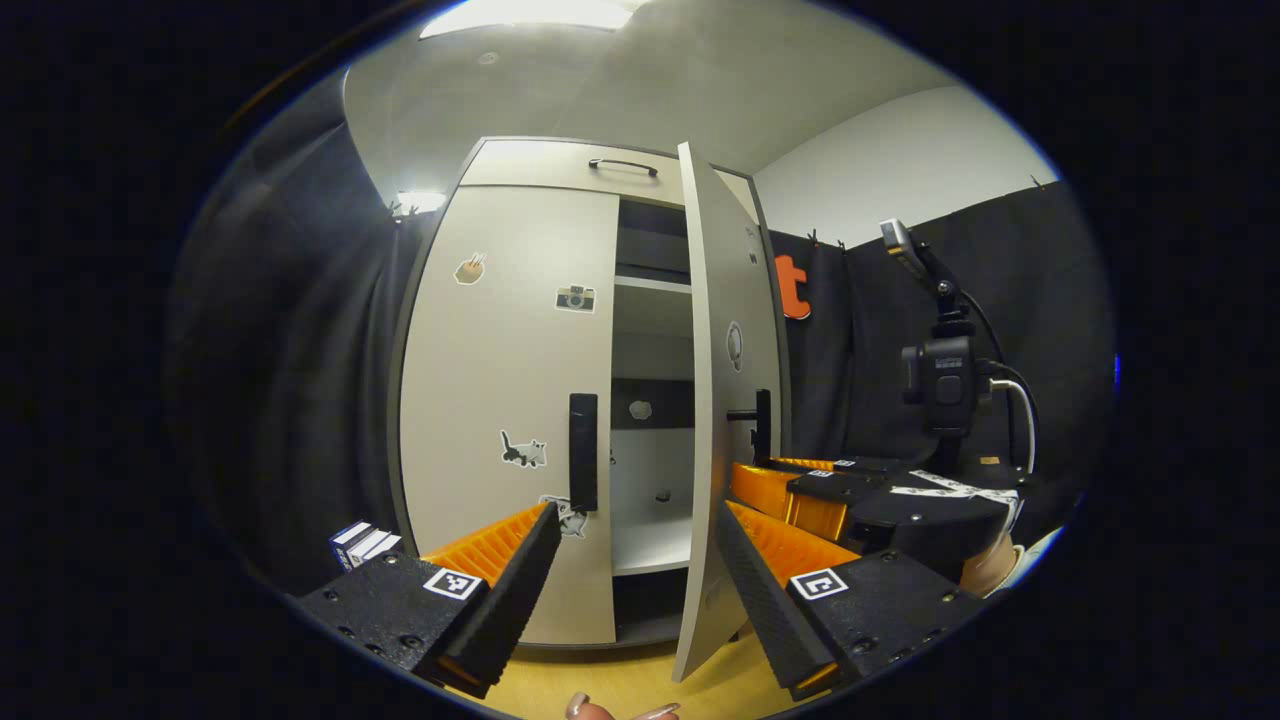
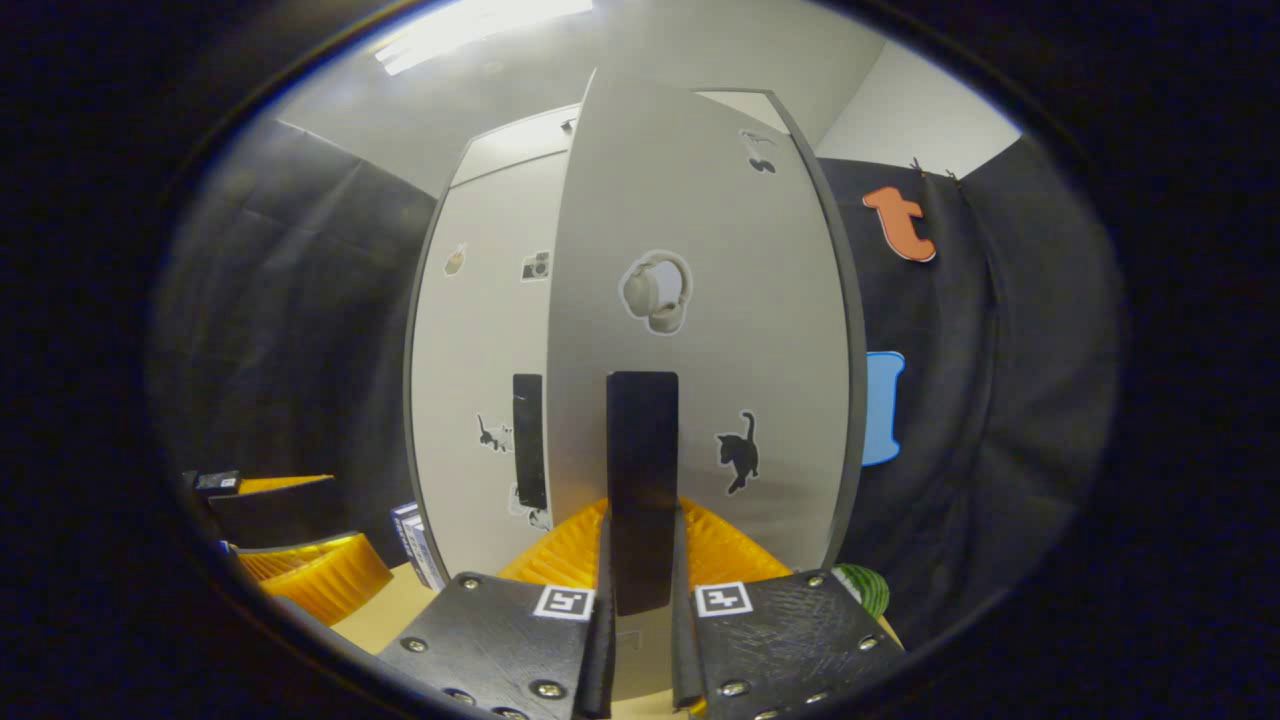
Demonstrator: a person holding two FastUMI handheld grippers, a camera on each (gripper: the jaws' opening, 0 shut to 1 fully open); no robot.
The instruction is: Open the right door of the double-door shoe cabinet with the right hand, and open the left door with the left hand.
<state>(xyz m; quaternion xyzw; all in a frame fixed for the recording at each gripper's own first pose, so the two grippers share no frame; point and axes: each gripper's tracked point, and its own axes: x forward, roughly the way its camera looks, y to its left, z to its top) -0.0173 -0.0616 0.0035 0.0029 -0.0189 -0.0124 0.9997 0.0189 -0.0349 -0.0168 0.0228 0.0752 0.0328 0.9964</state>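
In the right gripper view, the right gripper (image 2: 640, 600) had its fingers nearly together, pinching the black handle (image 2: 641, 490) of the right door (image 2: 700, 350), which stood swung partly open. In the left gripper view, the left gripper (image 1: 635, 560) was spread wide and held nothing; its left finger (image 1: 515, 570) sat in front of the left door (image 1: 510, 400), just below that door's handle (image 1: 583, 452). That door stood closed. The cabinet (image 1: 655, 480) showed shelves through the gap.

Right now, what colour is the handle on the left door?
Black handle, clearest in the left gripper view.
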